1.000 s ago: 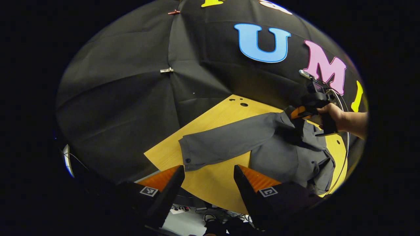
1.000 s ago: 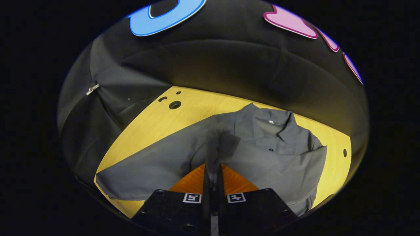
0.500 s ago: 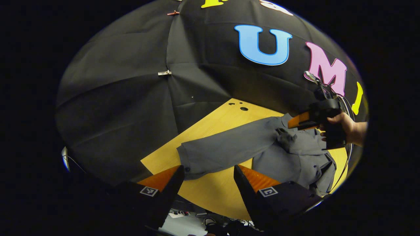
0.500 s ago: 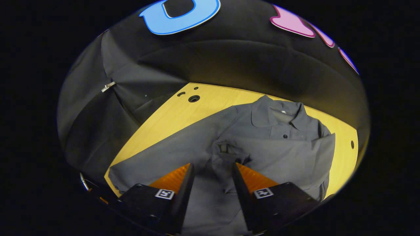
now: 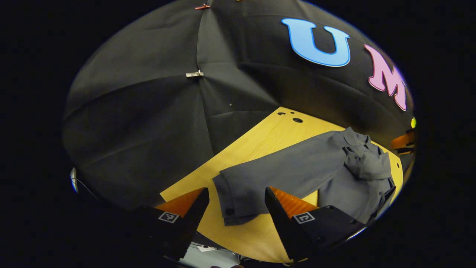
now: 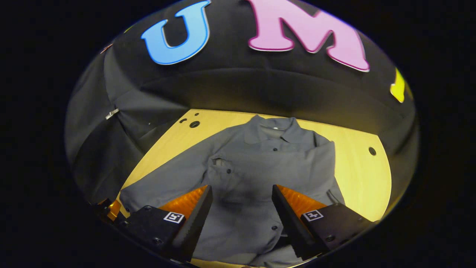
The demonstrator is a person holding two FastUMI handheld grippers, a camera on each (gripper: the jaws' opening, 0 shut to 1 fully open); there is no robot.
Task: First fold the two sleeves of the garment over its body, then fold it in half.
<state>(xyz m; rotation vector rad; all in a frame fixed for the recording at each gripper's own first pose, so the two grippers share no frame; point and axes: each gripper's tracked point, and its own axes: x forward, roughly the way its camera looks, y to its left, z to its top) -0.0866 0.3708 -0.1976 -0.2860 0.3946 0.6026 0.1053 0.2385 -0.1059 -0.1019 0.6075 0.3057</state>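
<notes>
Fingers (image 6: 193, 219) apart above garment (image 6: 256, 167)

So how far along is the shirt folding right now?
One sleeve already lies folded across the grey shirt's chest. The other sleeve is still stretched out flat on the wooden table; the open left gripper sits around its cuff, not closed on it. The right gripper is open and empty. Left: fold that sleeve over, then fold the shirt in half.

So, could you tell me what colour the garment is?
The garment is plain grey, clearest in the right gripper view.
</notes>
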